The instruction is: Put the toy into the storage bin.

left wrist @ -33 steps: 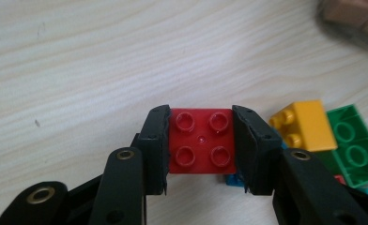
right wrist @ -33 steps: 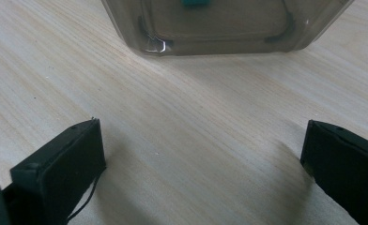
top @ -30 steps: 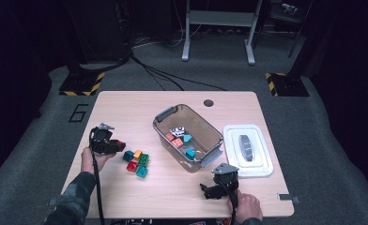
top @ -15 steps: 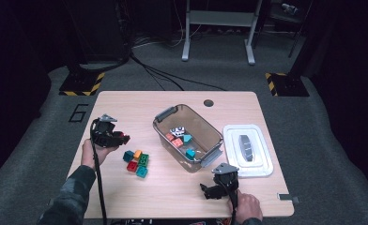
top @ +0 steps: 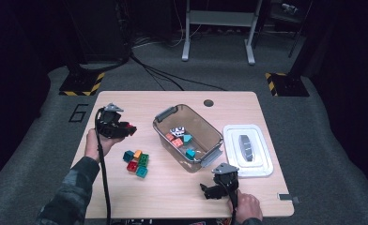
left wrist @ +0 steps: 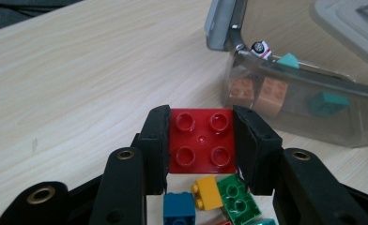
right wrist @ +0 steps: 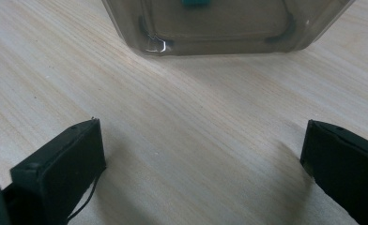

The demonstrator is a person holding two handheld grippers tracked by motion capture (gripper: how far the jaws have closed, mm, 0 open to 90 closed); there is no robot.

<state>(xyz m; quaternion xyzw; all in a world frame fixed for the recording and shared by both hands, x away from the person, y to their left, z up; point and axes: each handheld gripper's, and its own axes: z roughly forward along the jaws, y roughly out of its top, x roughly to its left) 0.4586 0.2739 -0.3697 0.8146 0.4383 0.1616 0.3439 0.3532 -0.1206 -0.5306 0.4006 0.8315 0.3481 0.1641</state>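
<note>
The bench (top: 172,197) spreads wide from above, with bare wood near the middle and at the far left corner. A clear bin (top: 187,138) sits at centre, its white lid (top: 247,150) just right of it, near the right edge. The left gripper view brings the bin's wall (left wrist: 304,112) close, orange and teal bricks inside. The left claw (top: 126,131), raised over the left side, is clamped on a red brick (left wrist: 201,140), square, four studs up. Below it lies a loose brick pile (top: 136,162), left of the bin. The right claw (top: 209,191) rests near the front edge, jaws wide apart on bare wood.
</note>
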